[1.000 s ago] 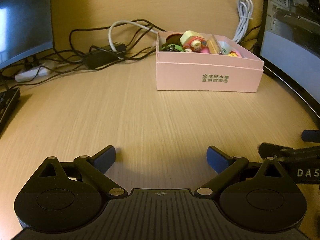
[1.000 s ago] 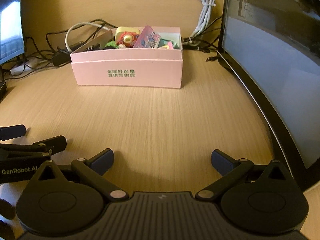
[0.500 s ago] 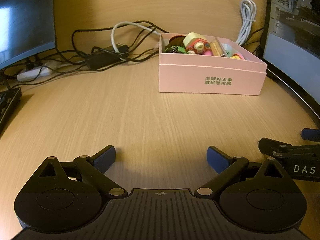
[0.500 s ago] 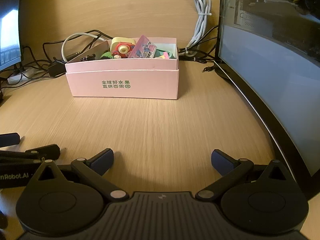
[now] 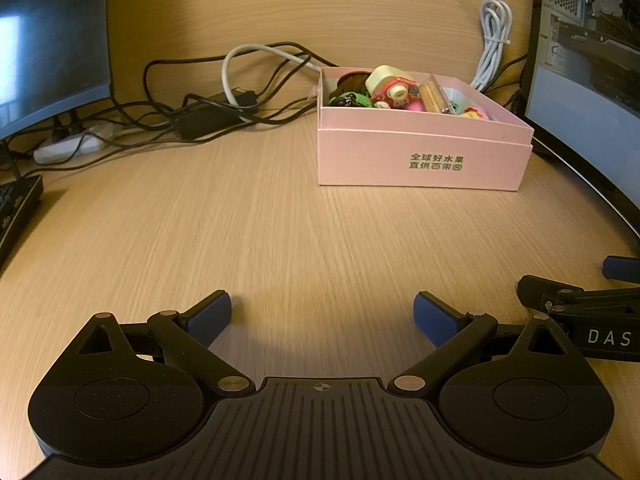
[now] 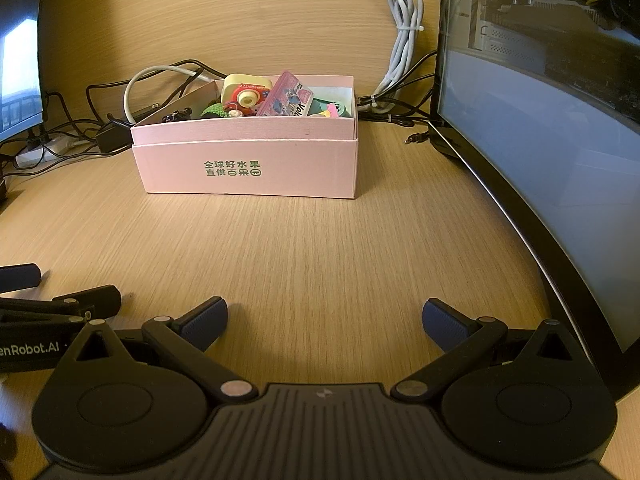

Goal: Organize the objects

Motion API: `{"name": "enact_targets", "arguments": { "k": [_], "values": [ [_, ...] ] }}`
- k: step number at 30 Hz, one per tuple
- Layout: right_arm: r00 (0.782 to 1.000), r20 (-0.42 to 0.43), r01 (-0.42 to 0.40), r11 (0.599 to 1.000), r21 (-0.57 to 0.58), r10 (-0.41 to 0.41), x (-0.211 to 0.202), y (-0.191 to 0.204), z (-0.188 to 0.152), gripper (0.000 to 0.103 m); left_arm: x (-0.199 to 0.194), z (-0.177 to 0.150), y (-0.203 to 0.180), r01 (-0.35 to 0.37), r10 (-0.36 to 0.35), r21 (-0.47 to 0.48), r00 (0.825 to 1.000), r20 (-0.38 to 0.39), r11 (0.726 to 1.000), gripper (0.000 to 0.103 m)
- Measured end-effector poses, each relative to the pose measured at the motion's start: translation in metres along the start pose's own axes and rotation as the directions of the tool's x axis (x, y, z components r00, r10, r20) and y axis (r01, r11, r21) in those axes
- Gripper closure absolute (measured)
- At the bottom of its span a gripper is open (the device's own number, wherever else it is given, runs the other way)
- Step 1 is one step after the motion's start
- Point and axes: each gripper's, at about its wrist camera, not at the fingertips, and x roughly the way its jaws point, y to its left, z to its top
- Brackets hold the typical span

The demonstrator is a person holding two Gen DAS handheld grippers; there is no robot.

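Left wrist view is showing the left gripper (image 5: 322,314) hanging low over the wooden desk (image 5: 240,240), with its two blue fingers (image 5: 210,314) spread wide and nothing between them. It is holding nothing, and this looks like a waiting pose, ready to reach for something. The pink box (image 5: 424,152) is the landmark here: it is sitting well ahead of this gripper and a bit to its right. The right gripper (image 6: 324,318) is hanging beside the left one, also spread wide and empty, and in the right wrist view the pink box is sitting straight ahead of it and slightly to the left. Inside the box, small toys are lying in a heap: a yellow toy camera (image 6: 246,90) is leaning near the back, a pink card packet (image 6: 286,98) is standing tilted just right of it, and a green toy (image 6: 330,108) is lying at the right end. The things are probably piled there so they can be picked out and sorted on the bare desk in front of the box. Black cables (image 5: 192,112) are tangling behind and left of the box, a white cable bundle (image 6: 404,40) is hanging behind its right corner, and a big monitor (image 6: 540,160) is standing to its right.
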Motion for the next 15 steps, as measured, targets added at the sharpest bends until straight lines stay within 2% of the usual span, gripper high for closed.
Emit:
{"name": "enact_targets", "arguments": {
  "k": [15],
  "values": [
    [1.000, 0.000, 0.000, 1.000, 0.000, 0.000, -0.0002, -0.0001, -0.0001, 0.000, -0.0024, -0.0022, -0.0001, -0.012, 0.012, -0.003, 1.000, 0.008, 1.000, 0.002]
  ]
}}
